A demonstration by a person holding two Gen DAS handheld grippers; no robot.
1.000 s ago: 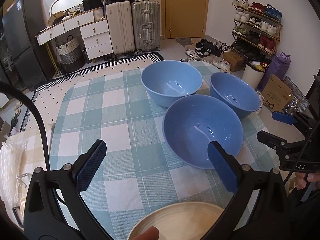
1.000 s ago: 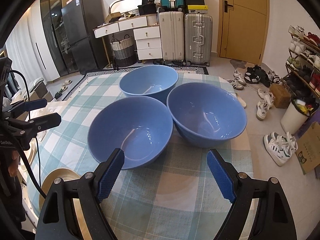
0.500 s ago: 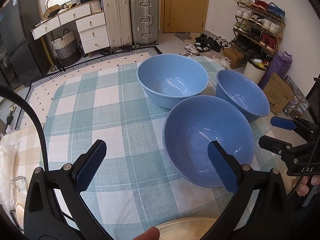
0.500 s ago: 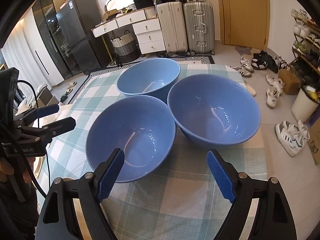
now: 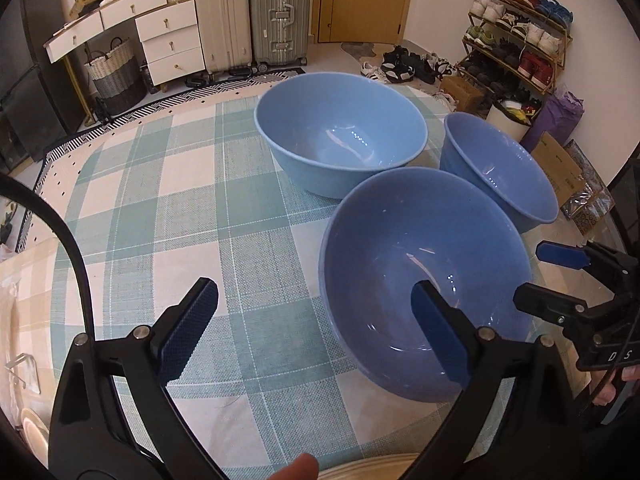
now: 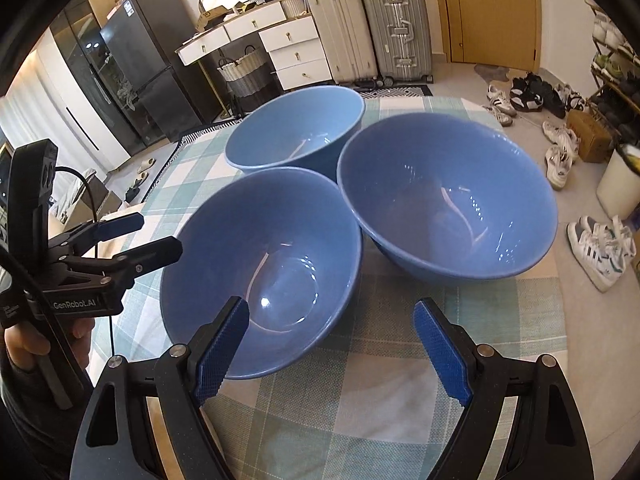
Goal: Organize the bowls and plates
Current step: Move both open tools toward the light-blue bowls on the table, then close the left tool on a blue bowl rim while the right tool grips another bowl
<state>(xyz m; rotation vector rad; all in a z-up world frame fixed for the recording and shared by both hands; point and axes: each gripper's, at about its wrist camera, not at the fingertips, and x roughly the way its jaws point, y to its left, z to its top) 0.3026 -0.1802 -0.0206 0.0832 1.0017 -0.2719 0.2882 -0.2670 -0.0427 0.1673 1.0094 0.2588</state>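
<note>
Both your tongs have dropped closer to the three bowls. Left tongs [image 5: 314, 328] gape, empty, straddling the near bowl's [image 5: 420, 264] rim; right tongs [image 6: 330, 354] spread wide, empty, at the desk's [image 5: 168, 200] near edge. Stacking looks next.

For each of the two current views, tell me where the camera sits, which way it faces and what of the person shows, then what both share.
Left wrist: on the left gripper, angled down at the nearest bowl; a fingertip shows at the bottom edge.
Right wrist: on the right gripper, angled down over the checked tablecloth; the hand holding the other gripper shows at left.
Shared: three blue bowls, the suitcases, each other's open gripper.
</note>
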